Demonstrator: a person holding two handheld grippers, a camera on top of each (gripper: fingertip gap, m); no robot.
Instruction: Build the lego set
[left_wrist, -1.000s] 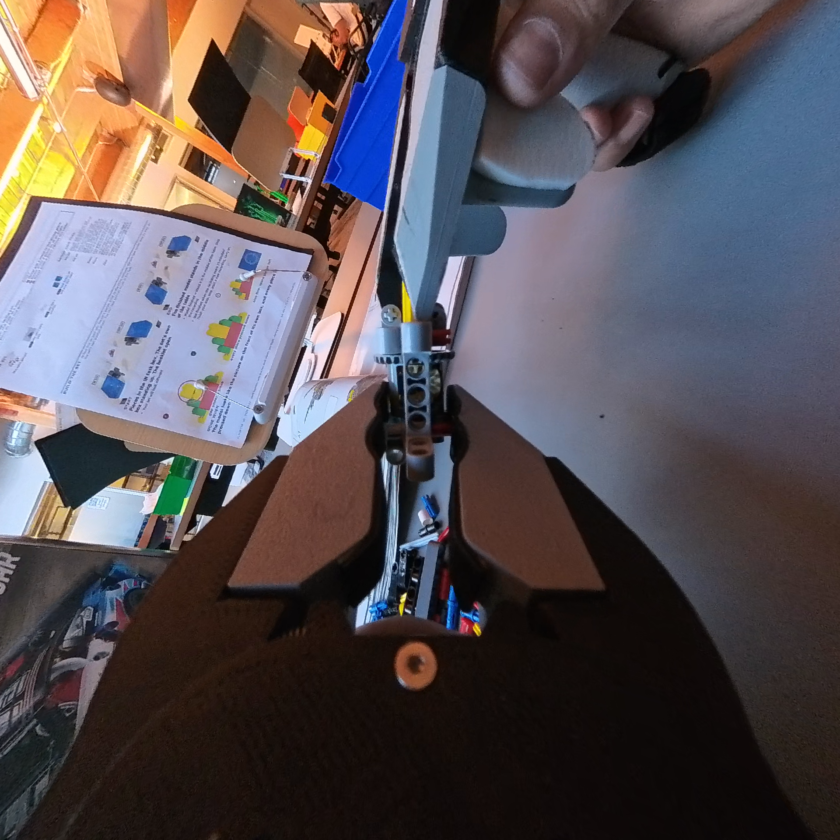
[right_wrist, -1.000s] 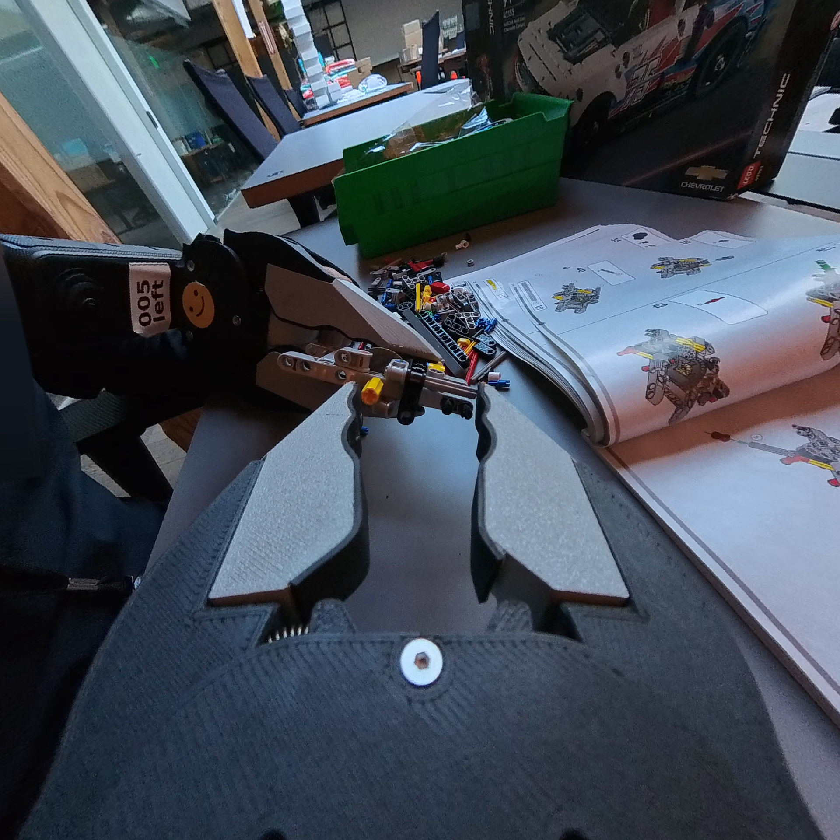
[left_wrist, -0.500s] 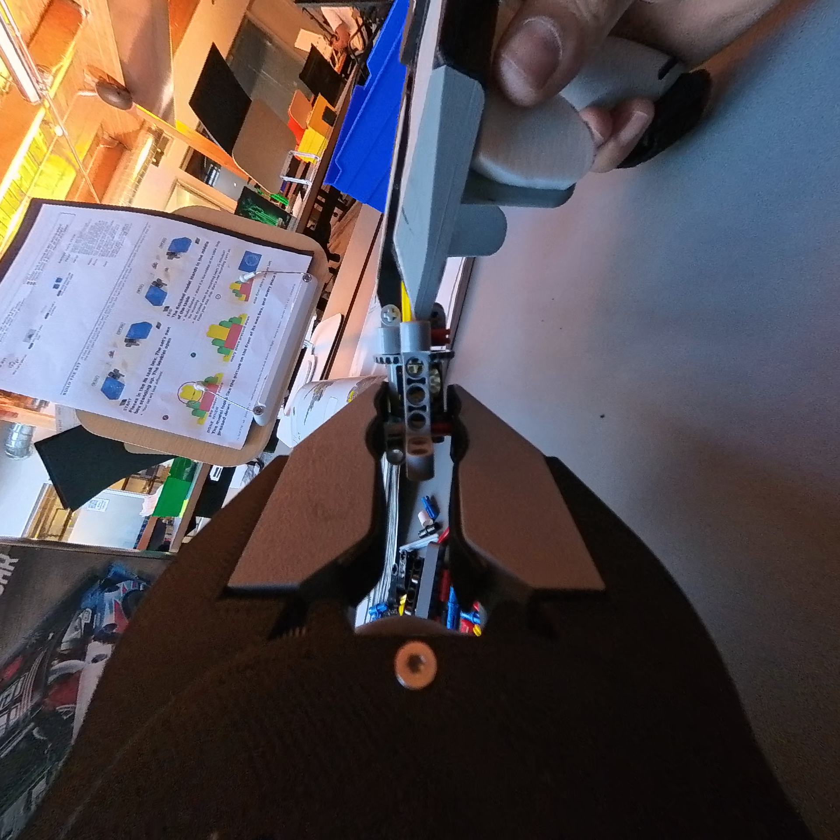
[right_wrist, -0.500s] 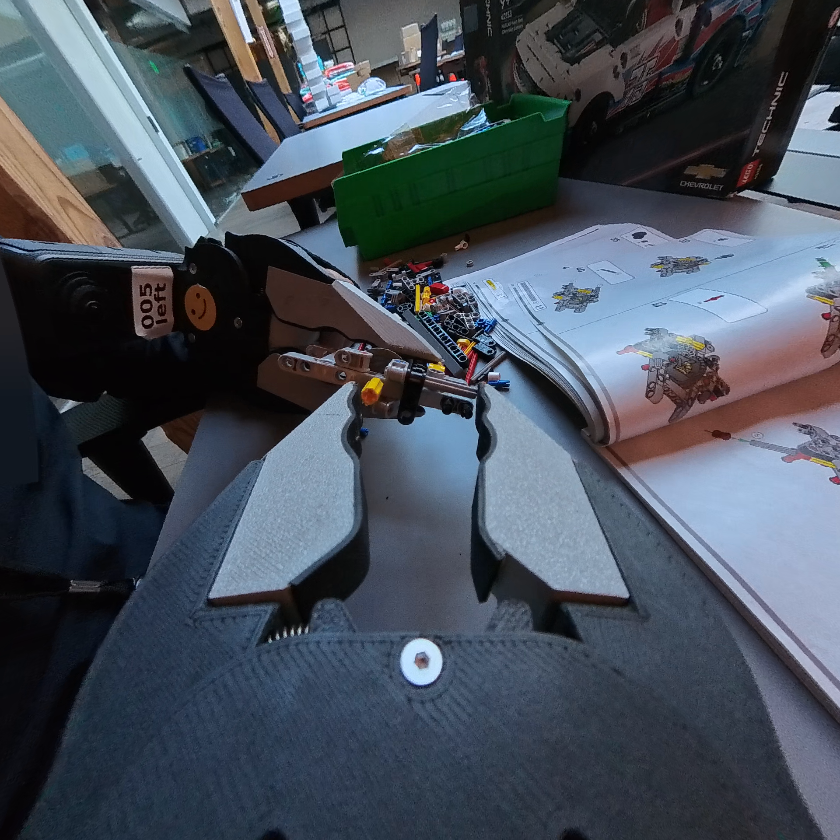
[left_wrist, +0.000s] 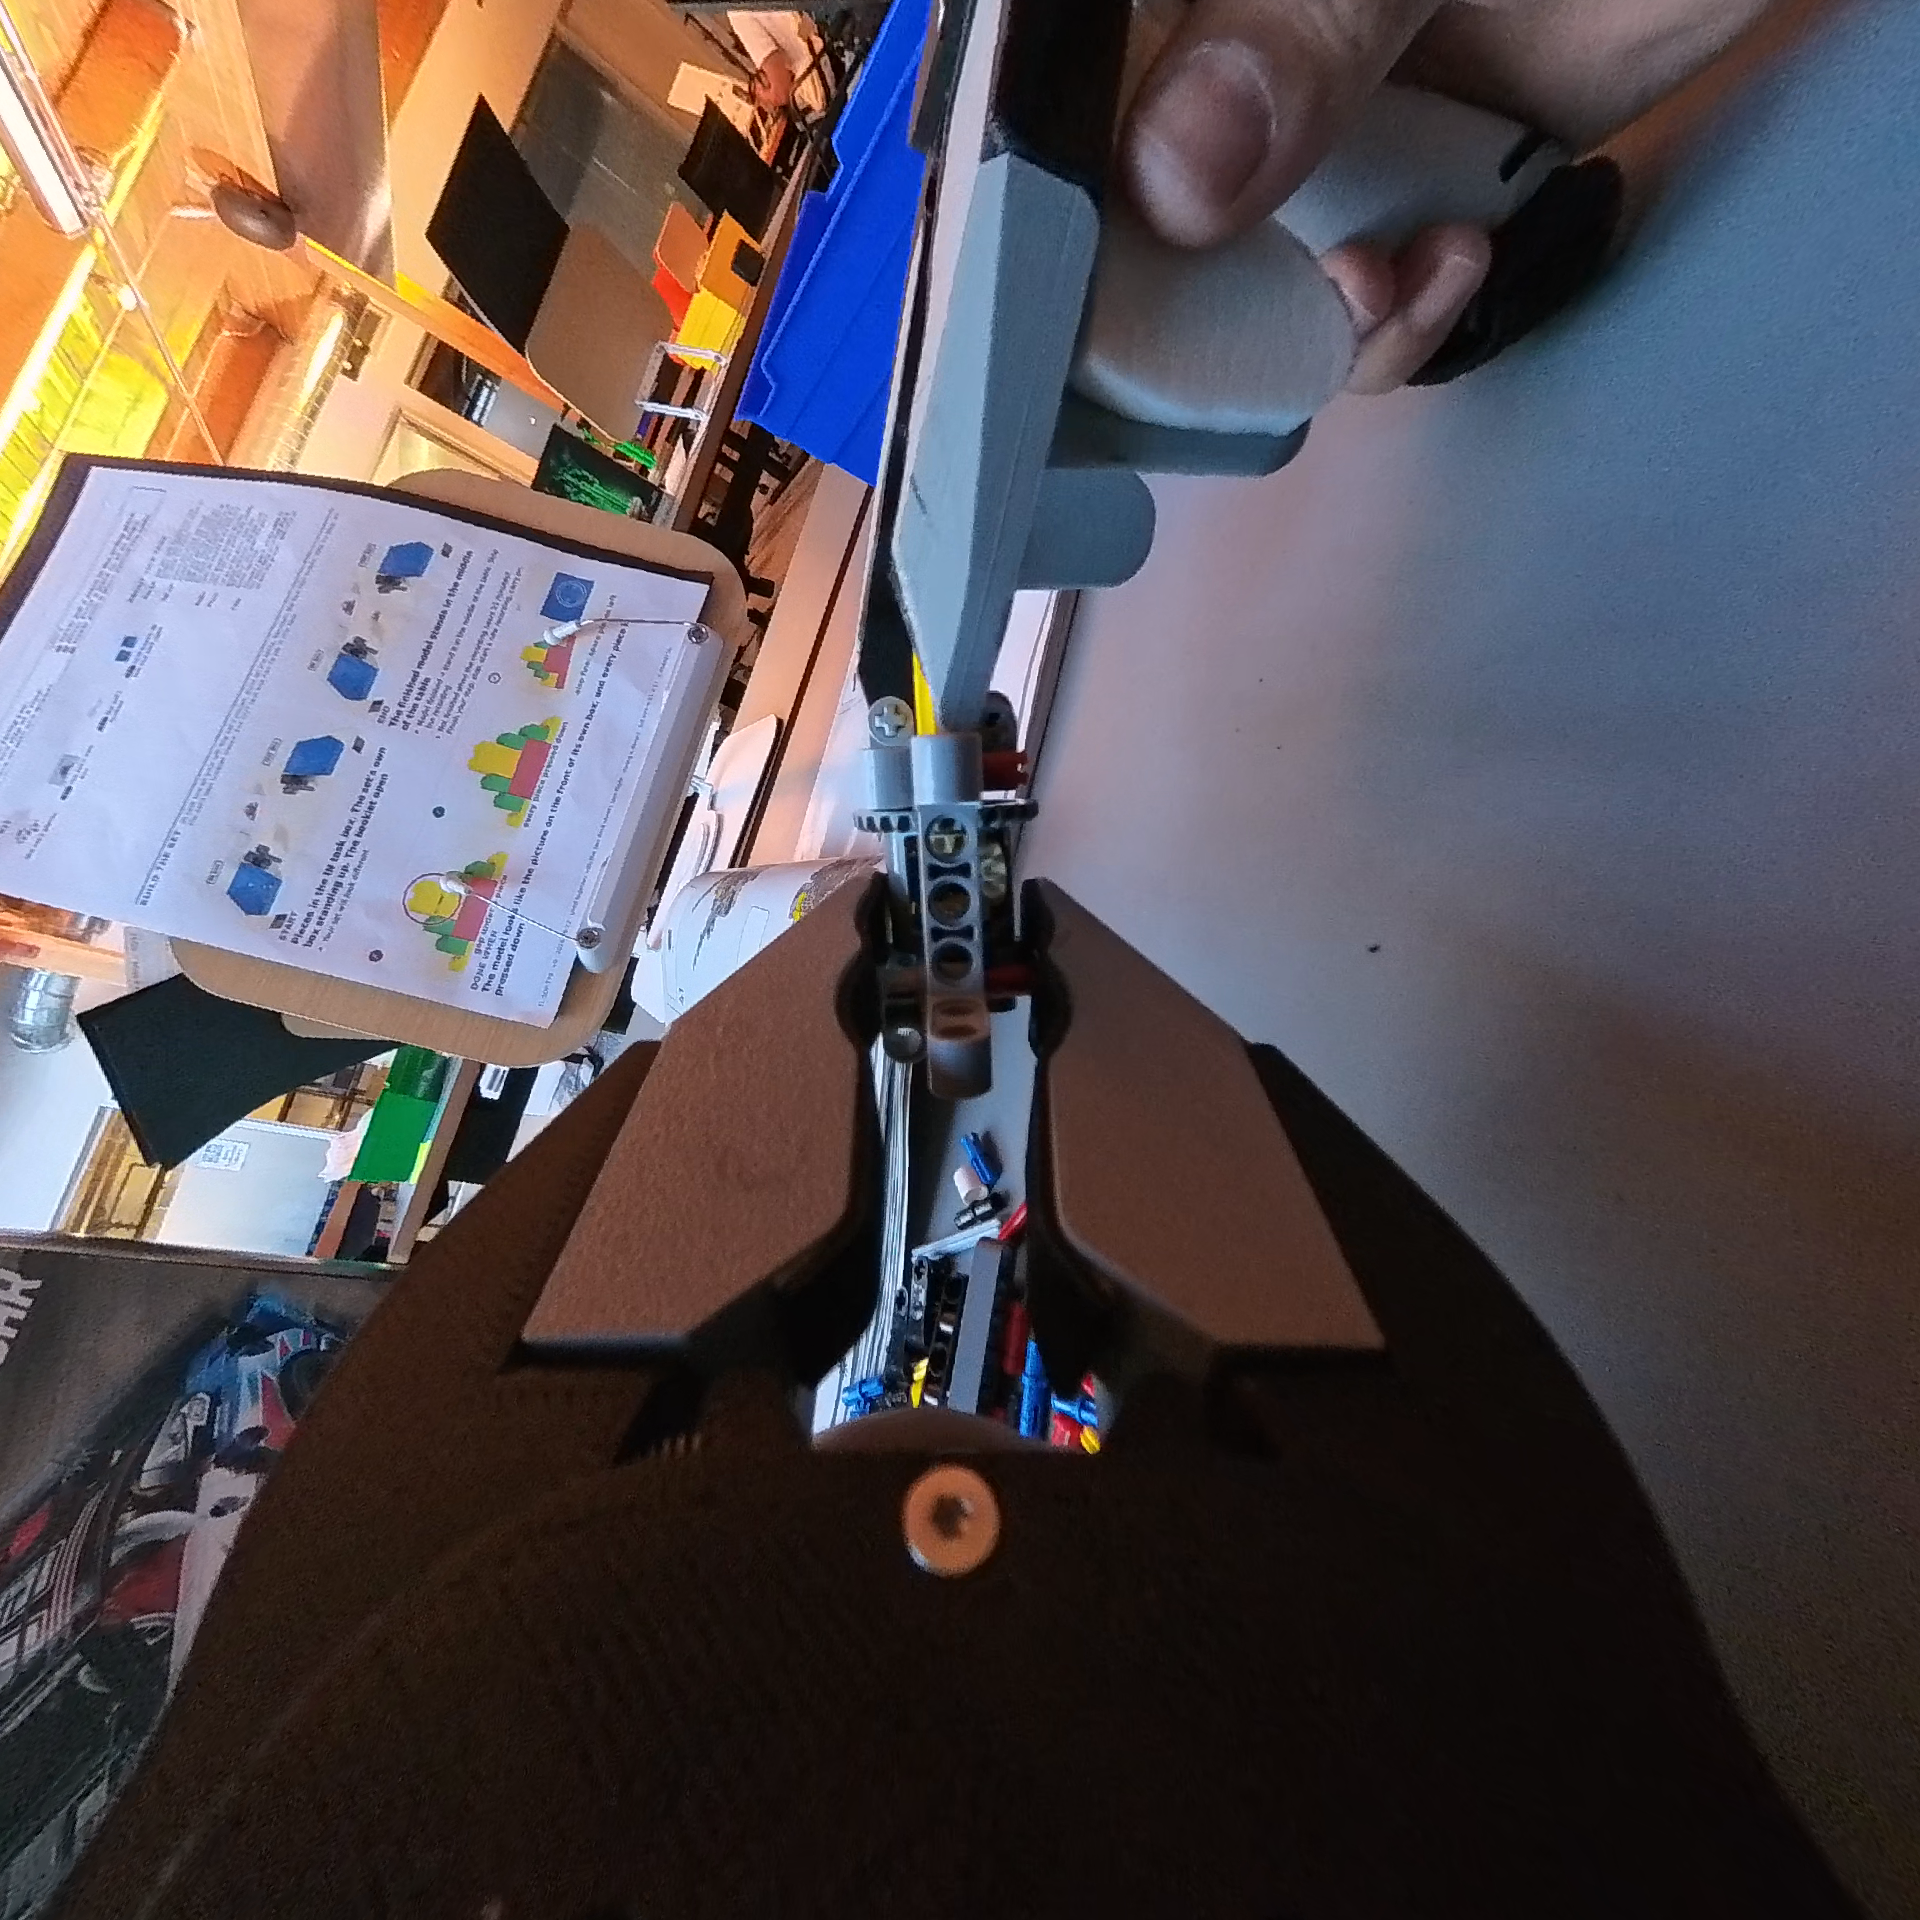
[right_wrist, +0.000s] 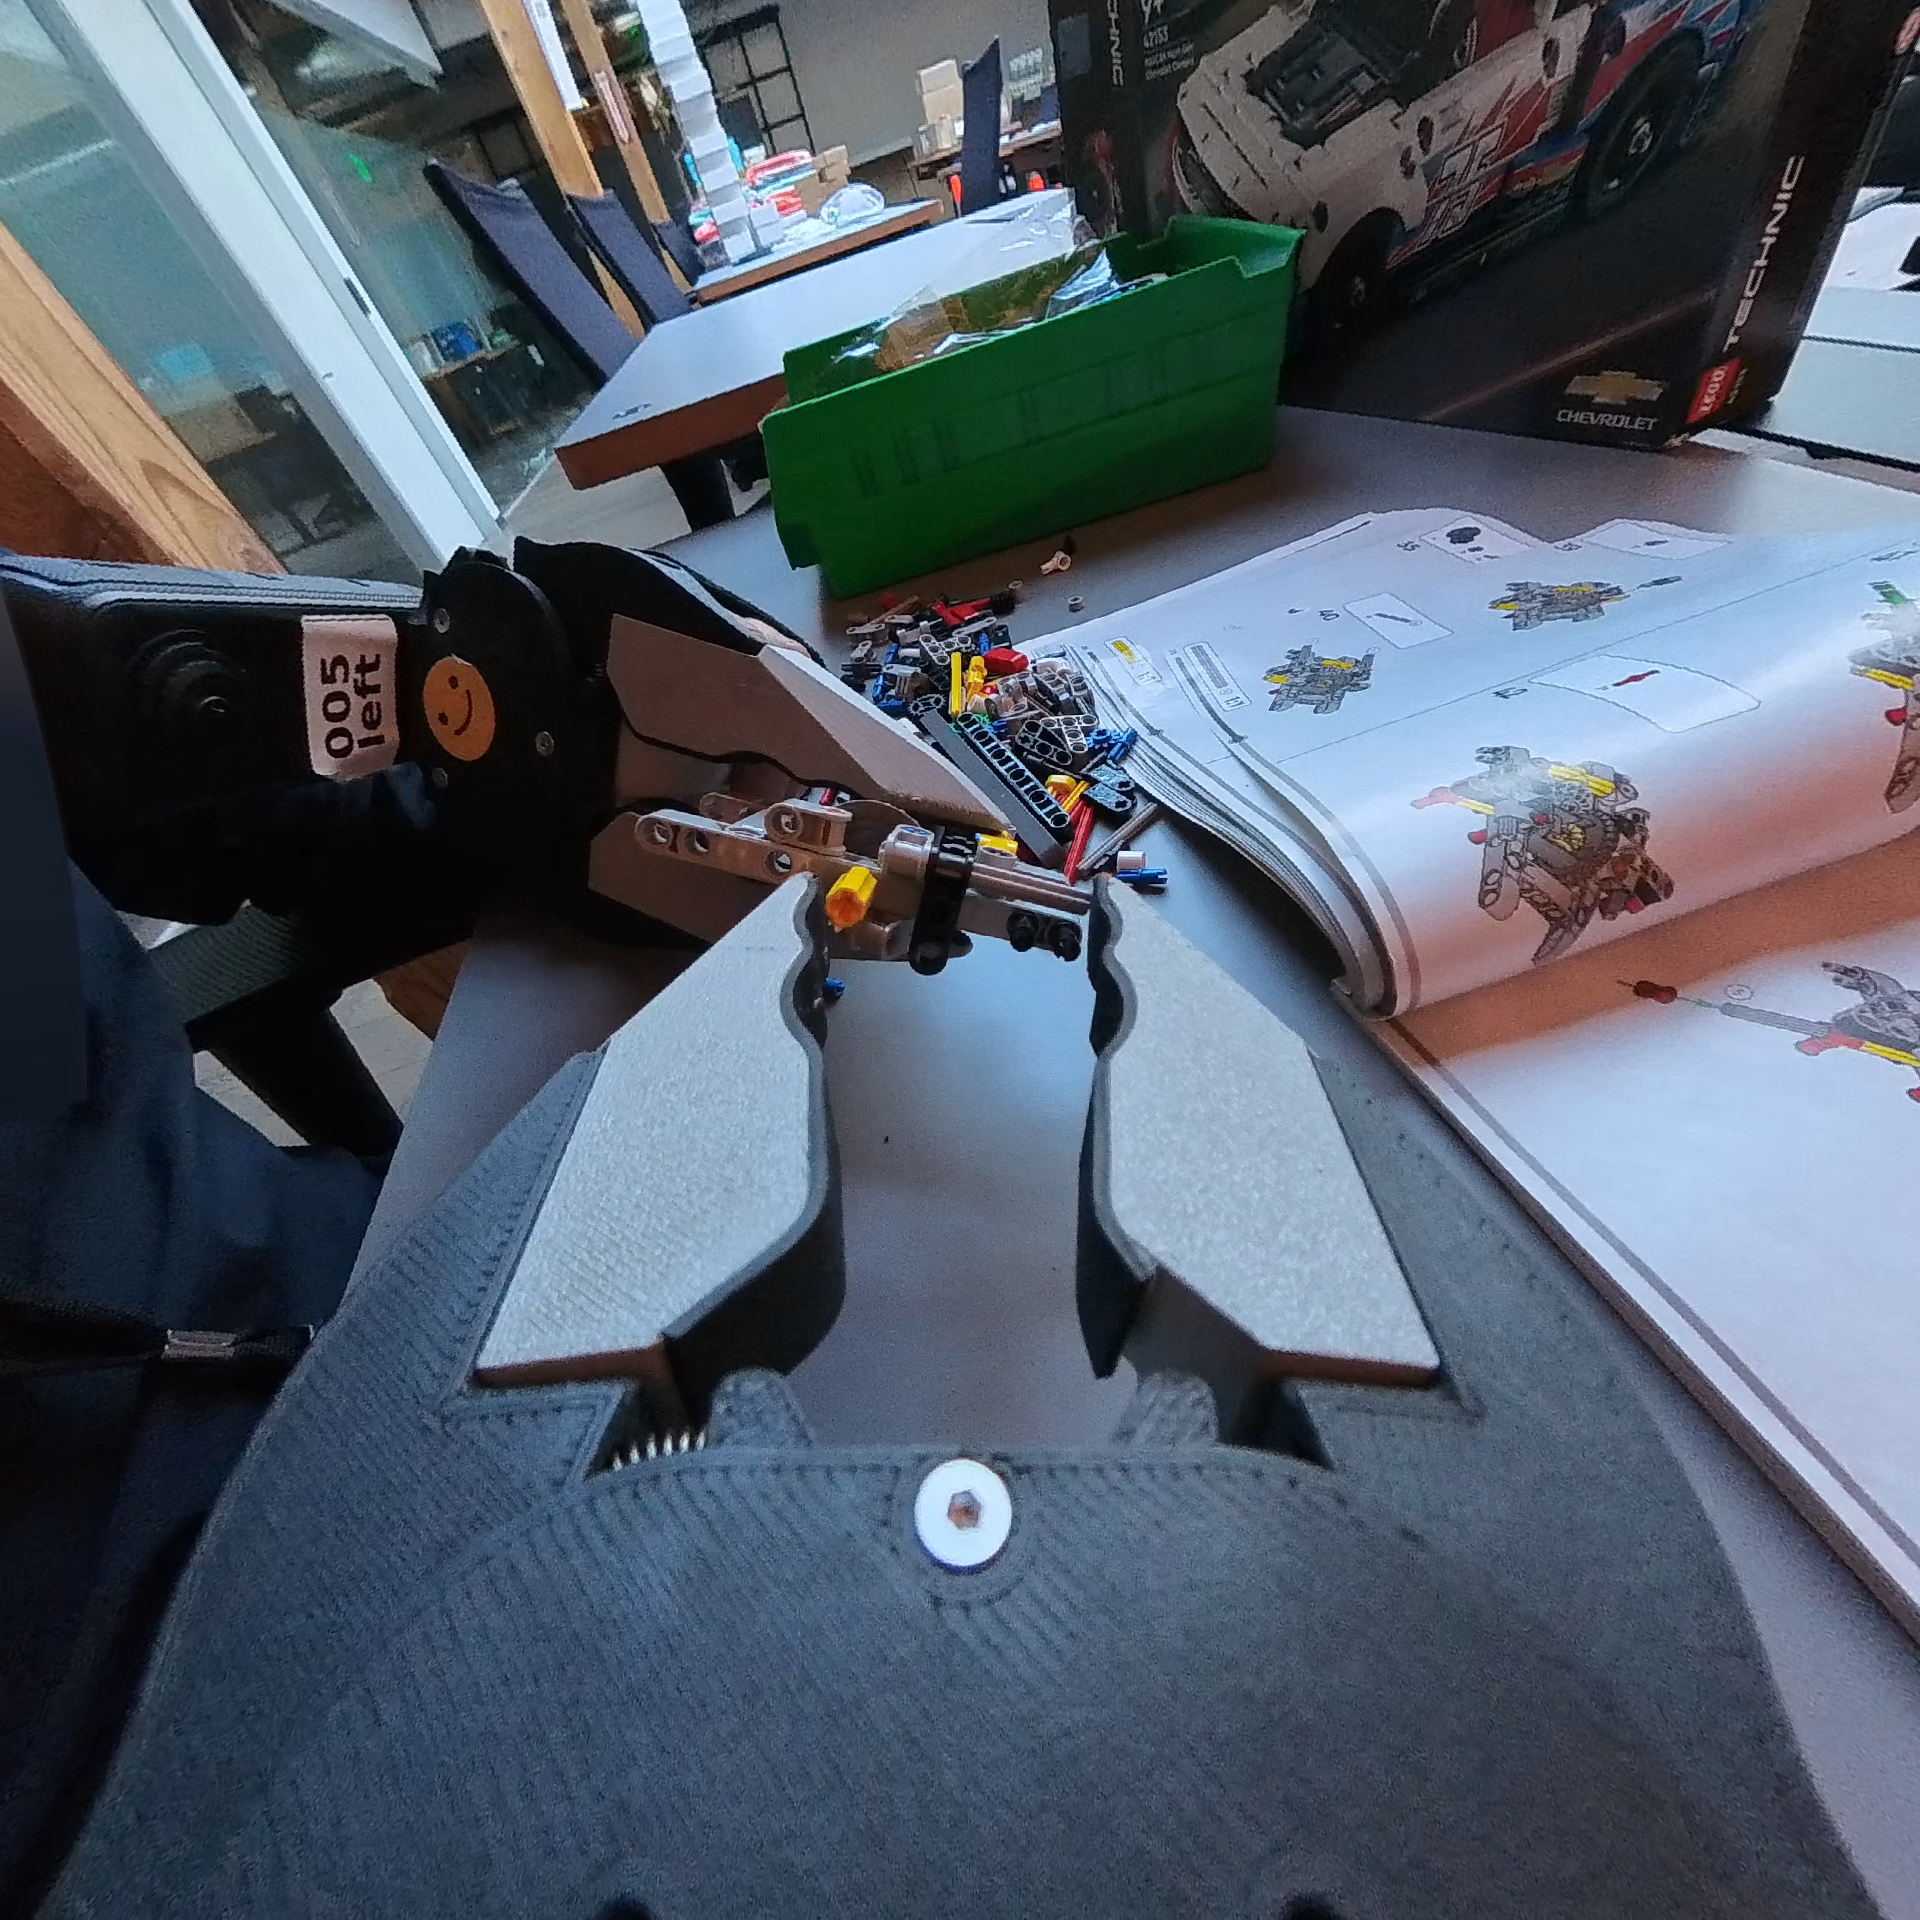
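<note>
My left gripper (left_wrist: 951, 935) is shut on a grey assembly of toy beams, pins and a gear (left_wrist: 948, 831), held sideways above the grey table (left_wrist: 1455, 935). In the right wrist view the assembly (right_wrist: 894, 883) sticks out of the left gripper's fingers (right_wrist: 790, 717). My right gripper (right_wrist: 954, 904) has its jaws wide and closed on the assembly's free part. One fingertip (right_wrist: 800, 914) is against a yellow piece (right_wrist: 849, 899), the other (right_wrist: 1107, 914) against the assembly's end. The right gripper's finger (left_wrist: 966, 468) also shows in the left wrist view, its tip on the assembly's far end, with a hand squeezing the handle.
A pile of loose small pieces (right_wrist: 1018, 717) lies behind the grippers, beside an open instruction booklet (right_wrist: 1558, 779). A green bin (right_wrist: 1039, 436) and a car model box (right_wrist: 1507, 208) stand at the back. A clipboard with a printed sheet (left_wrist: 343, 727) and a blue bin (left_wrist: 831, 281) show in the left wrist view. Left and right tips are no more than a few centimetres apart.
Nothing has visibly changed apart from a slight shift of the left gripper. Both grippers keep the same hold on the assembly.
</note>
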